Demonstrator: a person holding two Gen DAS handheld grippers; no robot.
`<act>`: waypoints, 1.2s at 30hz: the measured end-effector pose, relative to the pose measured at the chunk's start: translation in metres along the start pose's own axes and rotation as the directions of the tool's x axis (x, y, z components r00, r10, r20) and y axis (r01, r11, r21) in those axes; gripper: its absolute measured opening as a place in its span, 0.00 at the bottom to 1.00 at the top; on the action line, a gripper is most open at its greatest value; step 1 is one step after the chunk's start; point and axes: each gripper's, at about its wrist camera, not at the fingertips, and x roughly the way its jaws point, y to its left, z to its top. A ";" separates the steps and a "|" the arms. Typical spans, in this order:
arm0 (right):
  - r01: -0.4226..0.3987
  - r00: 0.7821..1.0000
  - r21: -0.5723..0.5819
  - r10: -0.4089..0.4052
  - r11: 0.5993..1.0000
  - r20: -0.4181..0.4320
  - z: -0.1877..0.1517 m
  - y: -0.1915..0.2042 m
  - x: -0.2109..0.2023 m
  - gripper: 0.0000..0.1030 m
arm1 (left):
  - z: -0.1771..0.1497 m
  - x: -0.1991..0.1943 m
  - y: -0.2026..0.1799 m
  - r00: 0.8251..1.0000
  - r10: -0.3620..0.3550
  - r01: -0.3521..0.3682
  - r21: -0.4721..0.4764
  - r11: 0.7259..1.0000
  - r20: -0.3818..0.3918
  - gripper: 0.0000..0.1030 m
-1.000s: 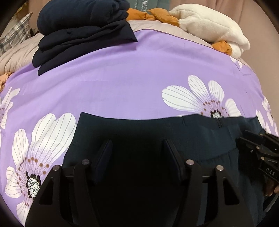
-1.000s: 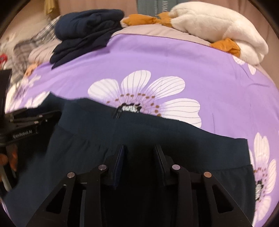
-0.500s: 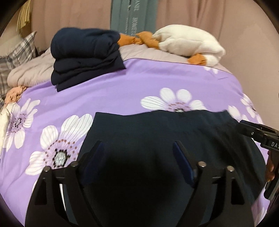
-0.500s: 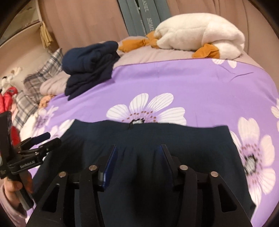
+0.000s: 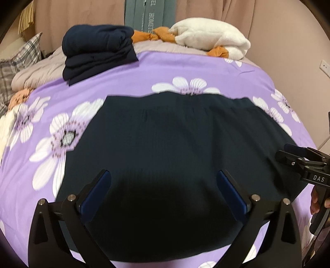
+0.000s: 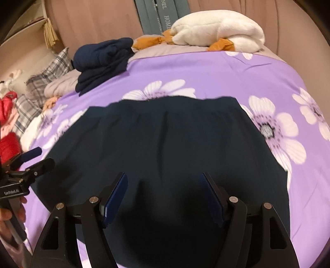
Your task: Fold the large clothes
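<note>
At the bed's left edge lie plaid pillows, and in the right wrist view something red shows beside them, too blurred to name. A beige quilt is bunched toward the far left corner, and on it, overlapping the purple floral cover, sits a stack of folded navy clothes. Toward the far edge an orange cloth runs under a white fleece, which lies near the far right corner. Behind them, grey boards with lettering stand against a pink curtain. The dark garment lies spread flat on the cover in the middle of the bed, its banded edge toward the far edge and its near part reaching the near edge; it lies smooth with only faint ribs. The left tool hangs over the garment's near left part, its jaws opening and already wide apart, with nothing between the blue pads but the cloth lying below, untouched. The right tool hangs over the near right part, jaws opening too, pads clear of the cloth. Each tool shows at the edge of the other's view, with fingers of the holding hand around its handle.
</note>
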 end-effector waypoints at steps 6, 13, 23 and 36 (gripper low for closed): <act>0.021 0.999 0.033 -0.020 0.999 -0.049 -0.021 -0.009 0.012 0.70 | -0.024 0.029 0.017 0.995 0.006 -0.012 -0.063 0.998 -0.098 0.99; 0.064 0.997 -0.030 -0.066 0.997 -0.049 -0.030 0.003 0.015 0.71 | -0.039 0.033 0.022 0.995 0.001 -0.009 -0.079 0.997 -0.098 1.00; 0.115 0.992 0.054 -0.117 0.992 0.043 -0.033 -0.016 -0.021 0.71 | -0.048 0.001 0.040 0.996 0.073 -0.079 -0.110 0.991 -0.058 0.99; 0.157 0.988 0.130 -0.156 0.979 -0.015 -0.057 -0.049 -0.010 0.71 | -0.067 0.004 0.055 0.997 0.057 -0.063 -0.120 0.991 -0.054 1.00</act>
